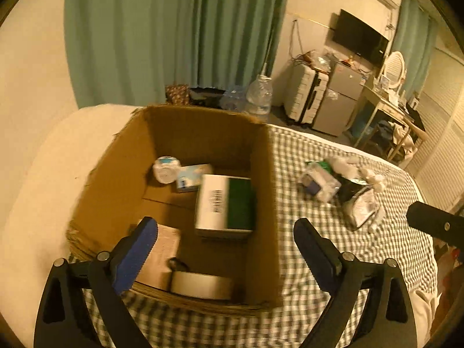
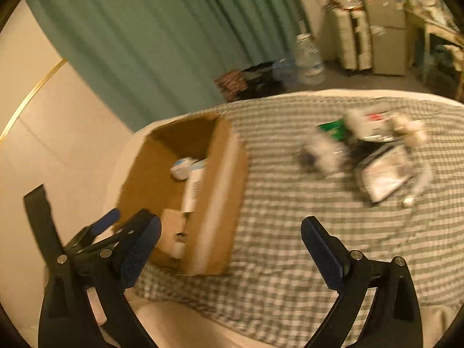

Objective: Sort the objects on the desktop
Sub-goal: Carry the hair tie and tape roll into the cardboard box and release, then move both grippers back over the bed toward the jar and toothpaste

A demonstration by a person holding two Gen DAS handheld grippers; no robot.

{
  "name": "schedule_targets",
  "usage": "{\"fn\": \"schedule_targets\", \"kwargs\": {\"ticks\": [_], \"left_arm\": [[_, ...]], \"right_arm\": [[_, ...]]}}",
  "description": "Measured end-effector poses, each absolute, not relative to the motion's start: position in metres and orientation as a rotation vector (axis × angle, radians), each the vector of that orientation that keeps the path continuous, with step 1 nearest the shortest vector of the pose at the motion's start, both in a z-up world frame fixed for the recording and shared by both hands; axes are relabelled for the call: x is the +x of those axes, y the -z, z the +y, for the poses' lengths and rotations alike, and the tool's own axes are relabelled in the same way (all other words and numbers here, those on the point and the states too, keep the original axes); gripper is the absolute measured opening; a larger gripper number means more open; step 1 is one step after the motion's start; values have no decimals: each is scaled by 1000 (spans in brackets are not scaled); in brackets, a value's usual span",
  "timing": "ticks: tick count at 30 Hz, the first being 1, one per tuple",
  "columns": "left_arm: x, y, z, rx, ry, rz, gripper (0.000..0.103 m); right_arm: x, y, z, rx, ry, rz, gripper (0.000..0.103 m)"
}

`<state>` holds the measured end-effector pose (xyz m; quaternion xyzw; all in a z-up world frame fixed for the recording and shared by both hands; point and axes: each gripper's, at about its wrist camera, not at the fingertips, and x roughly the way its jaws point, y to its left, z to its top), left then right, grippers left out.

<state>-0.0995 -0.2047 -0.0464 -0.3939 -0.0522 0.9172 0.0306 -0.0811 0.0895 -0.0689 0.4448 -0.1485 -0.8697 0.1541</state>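
An open cardboard box [image 1: 264, 203] [image 2: 220, 179] stands on a green checked cloth [image 1: 333, 261] [image 2: 290, 232]. Inside it lie a white and green carton [image 1: 224, 206], a small blue-white packet [image 1: 191, 177], a round white item [image 1: 166, 169] and a pale flat box [image 1: 162, 249]. A heap of loose packets and wrappers [image 1: 345, 185] [image 2: 371, 150] lies on the cloth to the right of the box. My left gripper [image 1: 224, 240] is open above the box's near edge, nothing between its fingers. My right gripper [image 2: 232, 240] is open over the cloth beside the box, empty.
Green curtains hang behind. On the floor beyond the cloth stand a large water bottle [image 1: 259, 94], a white suitcase [image 1: 304, 98], a small grey fridge [image 1: 339, 101] and a cluttered desk [image 1: 388, 107]. The other gripper's black body [image 1: 435, 223] shows at the right edge.
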Motion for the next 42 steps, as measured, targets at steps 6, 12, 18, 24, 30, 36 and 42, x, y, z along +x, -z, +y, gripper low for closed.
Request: {"fn": "schedule_targets", "kwargs": {"ticks": [6, 12, 18, 24, 30, 36, 42], "left_arm": [[-91, 44, -154, -1196, -2810, -137, 99], [-85, 51, -104, -1182, -2804, -128, 99], [-94, 68, -65, -1227, -2775, -94, 99], [-113, 92, -38, -1267, -2744, -55, 99], [-145, 123, -21, -1342, -2689, -42, 99], [-184, 142, -14, -1400, -2678, -145, 99], [-228, 150, 1, -1396, -2726, -247, 99]], "right_arm": [[-62, 65, 154, 1237, 2670, -384, 98], [-48, 82, 216, 1247, 2796, -481, 98], [-47, 106, 258, 1294, 2877, -528, 98], [-55, 137, 287, 1354, 2876, -612, 98], [-77, 181, 301, 1444, 2830, -682, 86], [-105, 223, 309, 1551, 2765, -745, 71], [-139, 242, 322, 1572, 2777, -829, 62]]}}
